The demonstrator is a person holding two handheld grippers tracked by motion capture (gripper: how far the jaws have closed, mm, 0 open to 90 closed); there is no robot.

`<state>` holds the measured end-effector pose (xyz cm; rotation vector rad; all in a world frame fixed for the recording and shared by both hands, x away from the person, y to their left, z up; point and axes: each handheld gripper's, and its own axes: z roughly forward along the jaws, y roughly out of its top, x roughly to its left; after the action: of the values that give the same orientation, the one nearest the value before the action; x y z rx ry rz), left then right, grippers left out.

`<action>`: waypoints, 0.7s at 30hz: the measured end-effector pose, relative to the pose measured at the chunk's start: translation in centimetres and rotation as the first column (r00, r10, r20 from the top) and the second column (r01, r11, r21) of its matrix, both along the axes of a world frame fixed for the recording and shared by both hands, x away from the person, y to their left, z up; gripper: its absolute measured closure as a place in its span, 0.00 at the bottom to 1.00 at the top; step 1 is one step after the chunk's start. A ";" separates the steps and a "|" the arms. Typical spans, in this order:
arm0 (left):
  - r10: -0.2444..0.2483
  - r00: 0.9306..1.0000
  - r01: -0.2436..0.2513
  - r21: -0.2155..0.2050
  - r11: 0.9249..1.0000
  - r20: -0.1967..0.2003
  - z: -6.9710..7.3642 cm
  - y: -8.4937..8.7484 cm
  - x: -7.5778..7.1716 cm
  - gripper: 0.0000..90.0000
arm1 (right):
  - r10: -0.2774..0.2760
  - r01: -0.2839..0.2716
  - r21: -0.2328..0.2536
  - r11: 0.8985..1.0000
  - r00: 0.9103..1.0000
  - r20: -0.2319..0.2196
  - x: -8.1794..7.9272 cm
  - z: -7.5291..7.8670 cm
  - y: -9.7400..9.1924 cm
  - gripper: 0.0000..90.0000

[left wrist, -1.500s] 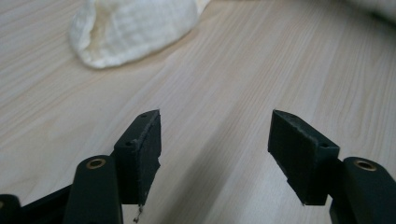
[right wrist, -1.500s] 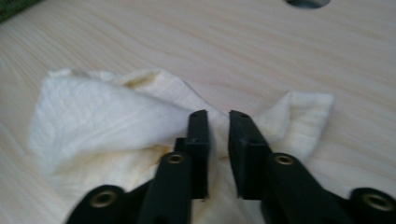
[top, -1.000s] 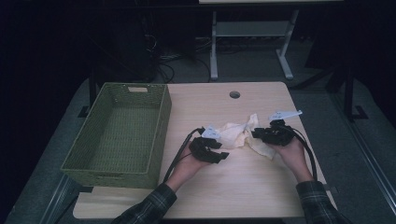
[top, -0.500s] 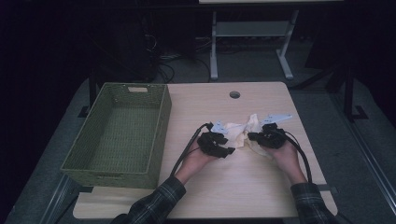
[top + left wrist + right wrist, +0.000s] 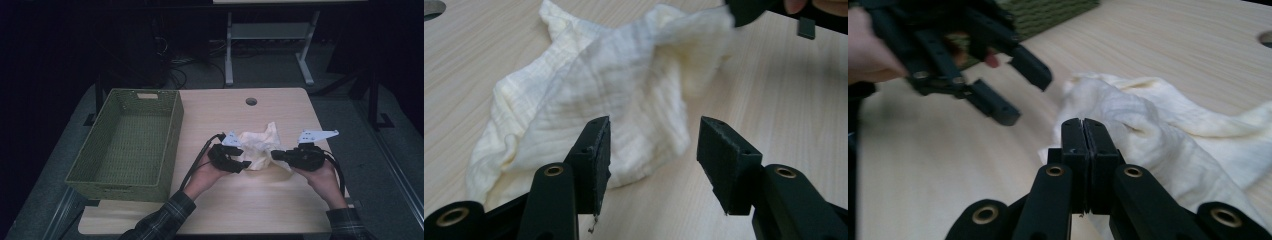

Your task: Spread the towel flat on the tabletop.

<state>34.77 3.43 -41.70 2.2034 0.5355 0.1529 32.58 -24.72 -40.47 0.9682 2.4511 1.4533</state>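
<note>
A crumpled cream cloth [image 5: 257, 146] lies mid-table between both grippers. My right gripper [image 5: 274, 155] comes in from the right with its jaws pressed together [image 5: 1083, 122], shut on the cloth's [image 5: 1158, 125] near edge. In the left gripper view that corner of the cloth [image 5: 599, 75] rises to the right gripper's tip [image 5: 744, 10]. My left gripper [image 5: 242, 166] stands open [image 5: 654, 125] low over the table. The cloth's lower edge lies just beyond its left pad [image 5: 599, 145], and nothing is pinched. The left gripper [image 5: 1028, 97] also appears blurred in the right gripper view.
A green woven basket [image 5: 172, 125] with nothing in it stands on the table's left side. The wooden table [image 5: 250, 200] has a round cable hole [image 5: 251, 101] near its far edge. Cables trail from both grippers toward the person.
The right gripper has closed on the cloth's edge and shifted a little, drawing the cloth into a tighter bunch. The left gripper has stayed almost where it was.
</note>
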 end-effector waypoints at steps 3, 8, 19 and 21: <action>0.004 1.000 -0.004 -0.006 1.000 -0.006 0.2 0.7 -0.4 0.52 | 0.044 -0.045 0.039 0.998 0.999 0.010 -1.1 0.9 0.2 0.99; 0.004 1.000 -0.004 -0.005 1.000 -0.010 0.4 1.5 -1.0 0.52 | 0.070 -0.072 0.050 0.996 0.997 0.042 -1.9 1.8 0.3 0.98; -0.076 0.995 0.076 -0.010 0.997 -0.059 -1.4 -0.5 -3.2 0.53 | -0.028 0.024 -0.052 0.998 0.997 -0.071 -0.6 -2.5 -1.0 0.75; -0.104 0.992 0.104 -0.004 0.995 -0.065 -2.0 -1.6 -3.7 0.53 | -0.046 0.044 -0.042 0.998 0.997 -0.057 -0.7 -2.3 -1.4 0.72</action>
<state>31.09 1.87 -43.72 2.2366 0.4551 0.0258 31.87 -26.14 -42.78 1.0648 2.4719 1.3742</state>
